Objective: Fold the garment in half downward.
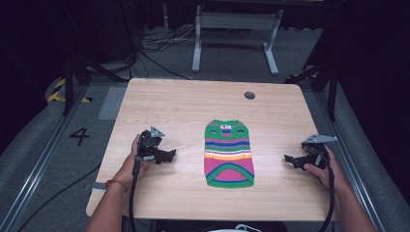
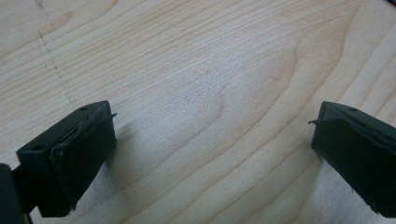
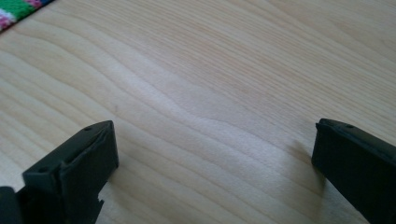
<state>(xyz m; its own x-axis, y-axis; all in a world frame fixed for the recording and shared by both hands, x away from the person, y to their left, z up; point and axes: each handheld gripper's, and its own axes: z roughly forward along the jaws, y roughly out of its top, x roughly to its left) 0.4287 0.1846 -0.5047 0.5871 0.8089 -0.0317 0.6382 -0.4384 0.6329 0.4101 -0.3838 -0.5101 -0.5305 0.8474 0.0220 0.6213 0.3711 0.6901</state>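
Observation:
A small knitted garment (image 1: 228, 152) with green, pink, blue and yellow stripes lies flat in the middle of the wooden table (image 1: 183, 101). My left gripper (image 1: 170, 155) rests low on the table to its left, open, with bare wood between the jaws (image 2: 212, 126). My right gripper (image 1: 291, 161) sits to the garment's right, also open over bare wood (image 3: 215, 135). A corner of the striped knit (image 3: 16, 11) shows at the top left of the right gripper view. Both grippers are clear of the garment.
A round dark cable hole (image 1: 249, 95) lies near the table's far edge. Beyond the table stand a grey metal frame (image 1: 237, 34) and loose cables on the floor. A "4" is marked on the floor (image 1: 80, 136) at the left.

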